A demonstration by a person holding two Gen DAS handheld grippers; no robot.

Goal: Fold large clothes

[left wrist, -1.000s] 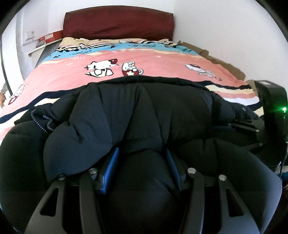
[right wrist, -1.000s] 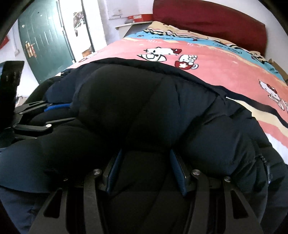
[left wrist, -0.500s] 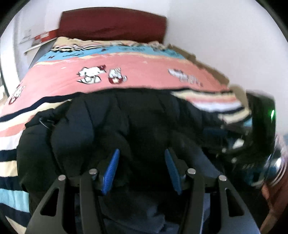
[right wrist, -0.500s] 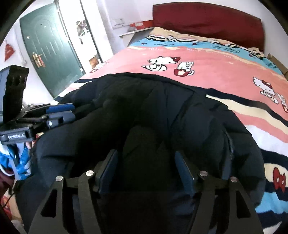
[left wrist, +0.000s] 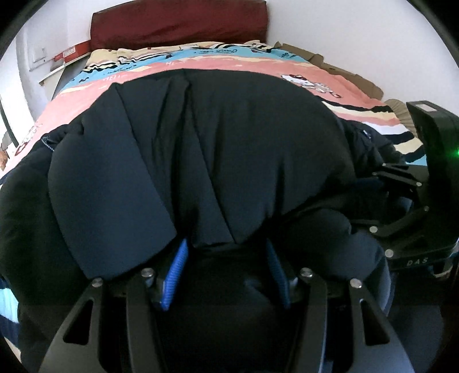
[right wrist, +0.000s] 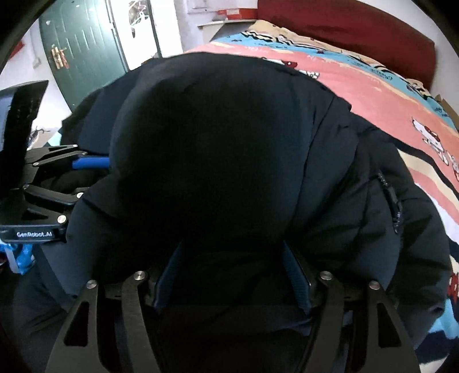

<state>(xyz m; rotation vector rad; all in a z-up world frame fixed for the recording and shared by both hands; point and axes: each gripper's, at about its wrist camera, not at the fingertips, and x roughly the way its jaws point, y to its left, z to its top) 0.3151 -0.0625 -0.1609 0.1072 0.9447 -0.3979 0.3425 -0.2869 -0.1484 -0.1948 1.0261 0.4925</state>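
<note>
A big dark navy puffer jacket [left wrist: 229, 143] lies bunched on the bed, its bulk heaped up right in front of both cameras. My left gripper [left wrist: 226, 244] has a thick fold of it between its blue pads [left wrist: 175, 275], and the padding covers the fingertips. My right gripper [right wrist: 231, 246] likewise has jacket [right wrist: 215, 143] filling the gap between its pads [right wrist: 295, 275], which stand fairly wide. Each gripper shows in the other's view: the right gripper's body [left wrist: 416, 200] at the right edge, the left gripper's body [right wrist: 43, 195] at the left edge, both at the jacket's near hem.
The bed carries a pink, blue and cream cartoon cover [left wrist: 200, 63] with a dark red headboard [left wrist: 178, 23] against the white wall. Flattened cardboard [left wrist: 344, 71] lines the bed's right side. A green door [right wrist: 83, 48] stands to the left of the bed.
Both grippers drew back for a moment, then pushed forward again, and the jacket now piles up higher and closer to both cameras. The right gripper's pads stand wider apart than a second ago.
</note>
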